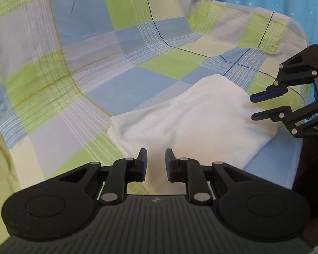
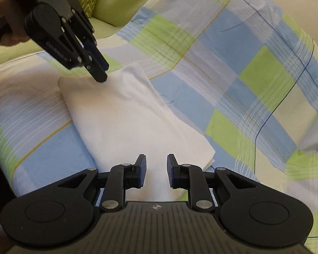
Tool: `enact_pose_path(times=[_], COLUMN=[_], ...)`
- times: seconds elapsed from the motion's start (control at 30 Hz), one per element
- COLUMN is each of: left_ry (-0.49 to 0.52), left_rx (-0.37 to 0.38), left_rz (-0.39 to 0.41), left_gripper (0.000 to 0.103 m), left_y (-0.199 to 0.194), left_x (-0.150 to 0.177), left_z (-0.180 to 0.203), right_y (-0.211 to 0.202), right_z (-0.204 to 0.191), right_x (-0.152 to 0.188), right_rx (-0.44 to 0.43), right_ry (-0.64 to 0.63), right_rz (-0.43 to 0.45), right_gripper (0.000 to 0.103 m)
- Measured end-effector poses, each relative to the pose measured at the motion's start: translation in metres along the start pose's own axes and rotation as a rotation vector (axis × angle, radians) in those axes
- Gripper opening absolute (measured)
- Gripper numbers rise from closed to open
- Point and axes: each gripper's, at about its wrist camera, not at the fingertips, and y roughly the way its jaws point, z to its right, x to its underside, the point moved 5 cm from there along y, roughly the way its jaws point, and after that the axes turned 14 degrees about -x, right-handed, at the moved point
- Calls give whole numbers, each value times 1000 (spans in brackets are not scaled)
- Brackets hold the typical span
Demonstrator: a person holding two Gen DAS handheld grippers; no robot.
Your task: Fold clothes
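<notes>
checked bedsheet [image 1: 116,63] carries a folded white garment [image 1: 190,122]; left gripper [image 1: 155,162] and right gripper [image 2: 156,170] hover released, so a careless snag could undo the folds.

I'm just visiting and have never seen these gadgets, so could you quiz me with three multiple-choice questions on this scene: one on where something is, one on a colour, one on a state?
1. Where does the folded cloth lie?
A. on the checked sheet
B. on a wooden floor
C. inside a basket

2. What colour is the cloth?
A. red
B. white
C. black

3. How do the left gripper and right gripper stand?
A. both clamped on the cloth
B. one holds a hanger
C. both open, holding nothing

Answers:
1 A: the checked sheet, in blue, green and cream squares, shows on every visible side of the cloth.
2 B: it is plain white in both views.
3 C: each camera shows a clear gap between its own fingers, with nothing pinched in it.
</notes>
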Motion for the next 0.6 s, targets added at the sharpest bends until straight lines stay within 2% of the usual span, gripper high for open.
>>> enact_pose_path(times=[0.1, 0.17, 0.27, 0.33, 0.4, 0.47, 0.53, 0.6], left_ry=[22, -25, -115, -152, -168, -144, -127, -126], left_rx=[-51, -67, -102, -104, -86, -104, -142, -169], left_rz=[-10, -6, 10, 44, 69, 65, 50, 32], left_gripper=[16, 20, 18, 18, 18, 18, 17, 16], left_y=[15, 10, 2, 6, 15, 29, 42, 51], left_x=[13, 15, 9, -5, -18, -25, -25, -22], left_z=[-7, -19, -33, -34, -30, -24, -23, -26], right_y=[15, 15, 5, 7, 15, 26, 33, 33], right_z=[13, 29, 47, 50, 52, 55, 62, 70], right_x=[5, 7, 2, -3, -7, -7, -4, -3], right_rx=[-22, -2, 15, 12, -20, -42, -30, -8], right_ry=[58, 123, 218, 226, 241, 265, 281, 310], right_rz=[19, 56, 165, 194, 192, 166, 143, 159], right_gripper=[20, 20, 20, 20, 20, 20, 20, 19])
